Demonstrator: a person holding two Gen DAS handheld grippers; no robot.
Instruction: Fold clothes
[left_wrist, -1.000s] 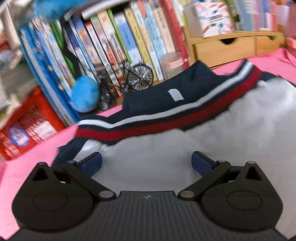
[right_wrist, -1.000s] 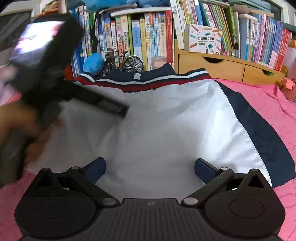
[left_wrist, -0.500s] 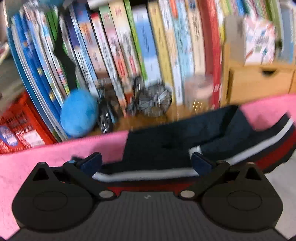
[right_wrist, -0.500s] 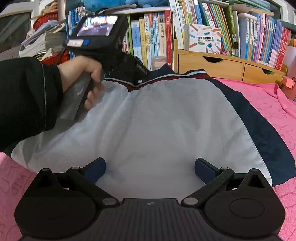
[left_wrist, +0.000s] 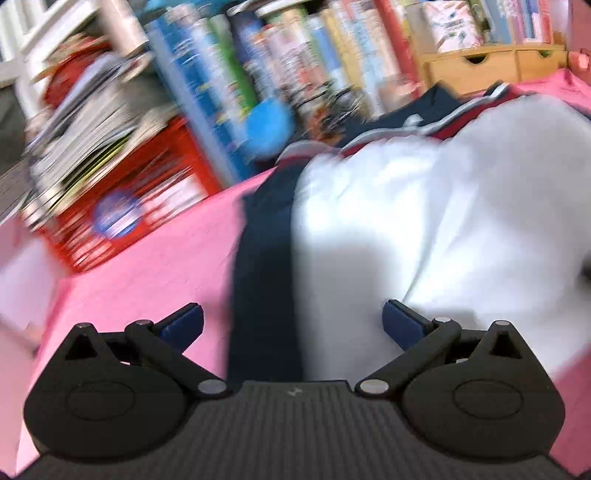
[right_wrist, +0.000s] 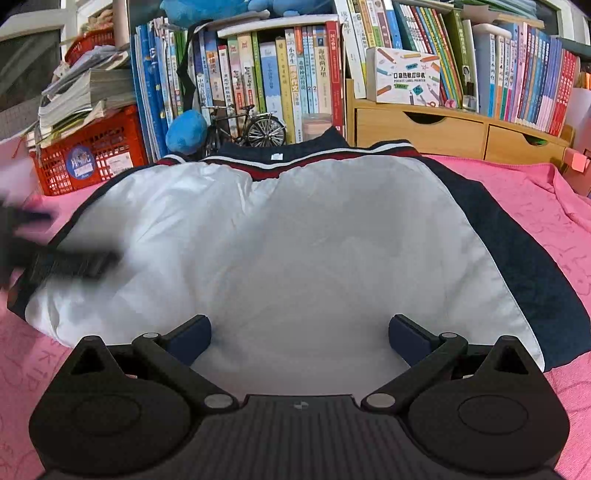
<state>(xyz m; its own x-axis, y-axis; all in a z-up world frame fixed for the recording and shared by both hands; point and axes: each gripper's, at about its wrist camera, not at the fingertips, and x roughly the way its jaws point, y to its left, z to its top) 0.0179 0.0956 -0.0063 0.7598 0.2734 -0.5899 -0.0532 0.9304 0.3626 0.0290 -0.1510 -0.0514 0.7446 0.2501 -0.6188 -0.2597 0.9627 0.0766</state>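
Gaping empty, both claws, left (left_wrist: 291, 321) and right (right_wrist: 300, 334), face the shorts (right_wrist: 295, 240); box (right_wrist: 408, 77) reads "POCKET LABEL PRINTER".

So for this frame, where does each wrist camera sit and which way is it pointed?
Left wrist: on the left gripper, low over the garment's left edge, facing the blurred bookshelf; its own open fingers show.
Right wrist: on the right gripper, at the garment's near hem, facing the bookshelf squarely; its open fingers show, and the left gripper appears as a dark blur at far left.
Shared: the white and navy garment, the pink cloth, the red crate, the blue plush and the wooden drawers.
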